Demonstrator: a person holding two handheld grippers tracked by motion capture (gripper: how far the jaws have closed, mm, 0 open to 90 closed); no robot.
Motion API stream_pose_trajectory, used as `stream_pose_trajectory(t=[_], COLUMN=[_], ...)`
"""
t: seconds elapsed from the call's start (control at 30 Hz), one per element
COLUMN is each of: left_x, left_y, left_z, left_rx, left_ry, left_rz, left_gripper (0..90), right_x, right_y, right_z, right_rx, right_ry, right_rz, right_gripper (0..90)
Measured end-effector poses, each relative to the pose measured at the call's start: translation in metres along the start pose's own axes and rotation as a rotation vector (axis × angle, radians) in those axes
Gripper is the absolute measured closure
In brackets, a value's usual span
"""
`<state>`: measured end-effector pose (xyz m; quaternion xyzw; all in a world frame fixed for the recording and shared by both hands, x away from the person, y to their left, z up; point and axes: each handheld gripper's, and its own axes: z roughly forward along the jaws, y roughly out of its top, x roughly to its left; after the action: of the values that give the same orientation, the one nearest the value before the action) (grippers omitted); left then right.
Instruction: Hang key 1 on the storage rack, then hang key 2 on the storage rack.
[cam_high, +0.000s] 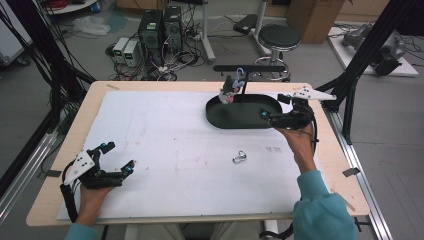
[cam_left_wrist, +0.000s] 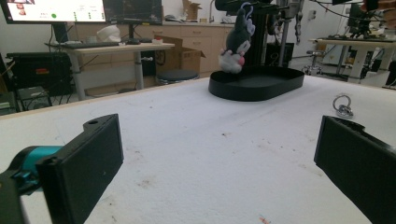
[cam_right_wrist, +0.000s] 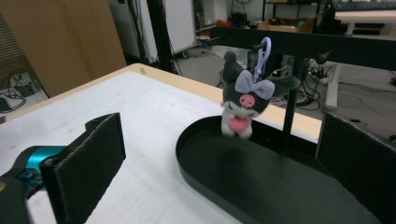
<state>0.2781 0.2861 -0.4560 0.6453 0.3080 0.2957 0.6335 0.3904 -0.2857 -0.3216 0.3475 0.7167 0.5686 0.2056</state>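
Note:
A grey plush toy with a pink face (cam_right_wrist: 245, 105) hangs by a pale loop from a black crossbar (cam_right_wrist: 303, 44) over the far-left end of a black oval tray (cam_right_wrist: 261, 177). In the high view the plush toy (cam_high: 229, 91) dangles at the tray's (cam_high: 240, 120) back rim. My right gripper (cam_high: 272, 106) hovers at the tray's right end, open, with nothing between its jaws (cam_right_wrist: 219, 158). My left gripper (cam_high: 119, 157) rests open near the table's front-left corner, jaws wide apart (cam_left_wrist: 219, 163). A small metal ring clip (cam_high: 239, 157) lies on the white sheet in front of the tray.
A white foam sheet (cam_high: 165, 150) covers most of the wooden table (cam_high: 345, 190). Black frame posts (cam_high: 365, 55) rise beside the right edge. Computer towers (cam_high: 160, 30) and a stool (cam_high: 279, 37) stand on the floor beyond the far edge.

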Motion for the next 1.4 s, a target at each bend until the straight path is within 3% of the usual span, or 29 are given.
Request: stream_pose_trajectory(t=[0.23,0.5,1.13,1.4], left_x=[0.0,0.0,-0.001,-0.001], left_y=[0.0,0.0,0.0,0.0], left_z=[0.0,0.0,0.0,0.0], left_rx=[-0.007,-0.008,-0.007,-0.007], left_ry=[0.002,0.003,0.006,0.007], left_rz=[-0.002,-0.003,-0.003,-0.003], left_gripper=[1.7,1.7,1.7,1.7], right_x=[0.013,0.015,0.012,0.013], right_y=[-0.027,-0.059,-0.062,-0.056], right_z=[-0.029,-0.041,-0.04,-0.034], right_rx=[-0.062,-0.05,-0.037,0.028], right_ry=[0.025,0.022,0.027,0.093], right_rz=[-0.072,-0.058,-0.064,-0.098], right_gripper=[0.6,0.7,0.7,0.7])
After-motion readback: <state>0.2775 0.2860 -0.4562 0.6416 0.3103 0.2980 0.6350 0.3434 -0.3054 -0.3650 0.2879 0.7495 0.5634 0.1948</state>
